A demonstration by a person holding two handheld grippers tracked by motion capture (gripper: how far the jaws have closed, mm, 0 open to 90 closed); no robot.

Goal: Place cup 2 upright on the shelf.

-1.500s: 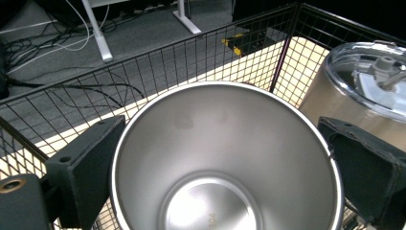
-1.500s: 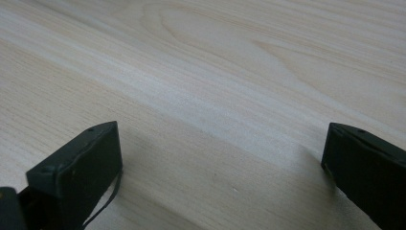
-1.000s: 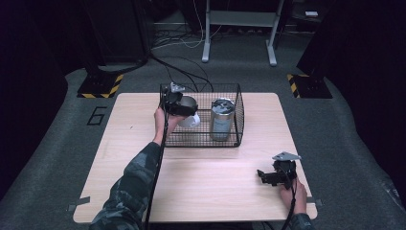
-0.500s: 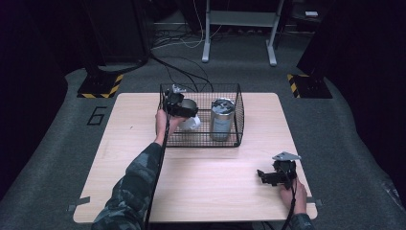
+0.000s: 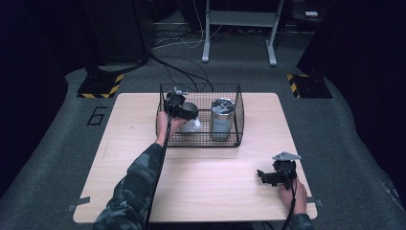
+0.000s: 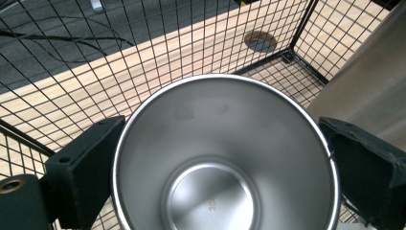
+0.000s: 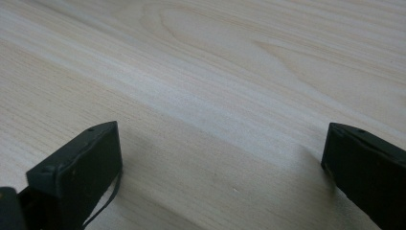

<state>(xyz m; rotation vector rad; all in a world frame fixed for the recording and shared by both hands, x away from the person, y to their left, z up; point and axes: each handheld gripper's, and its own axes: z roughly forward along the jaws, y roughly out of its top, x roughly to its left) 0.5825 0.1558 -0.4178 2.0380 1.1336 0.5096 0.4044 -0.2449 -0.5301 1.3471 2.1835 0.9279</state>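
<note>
Steel cup (image 6: 224, 158): an open, polished metal cup, seen from above in the left gripper view with its mouth facing the camera; in the high view it (image 5: 187, 109) sits at the 9 o'clock end of the wire basket (image 5: 238, 120).
Left tongs (image 5: 178, 106): spread wide, one jaw on each outer side of the cup's rim, at 9 and 3 o'clock around it. They look to be in contact with the wall, so I judge the cup gripped, though how firmly cannot be told.
Right tongs (image 5: 264, 176): wide open with nothing between the jaws, resting low over the bare table (image 7: 230, 72) near its 5 o'clock corner, well apart from the basket.
Weight: thin-walled and hollow, so probably light.
Stiffness: rigid metal; it should not give under the jaws.
Surface: smooth and shiny, likely slippery against the black pads, and the round wall offers only a narrow line of contact on each side.
Where to hold: across the full width just below the rim, jaws opposite each other, as they stand now; an off-centre pinch would probably squirt it out.
Neighbours: a taller metal canister (image 5: 222, 119) stands just beside the cup toward 3 o'clock; something white (image 5: 193, 126) lies under or against the cup, too unclear to name.
Risk: the mesh walls are close, so a tilted lift could catch the rim.
</note>
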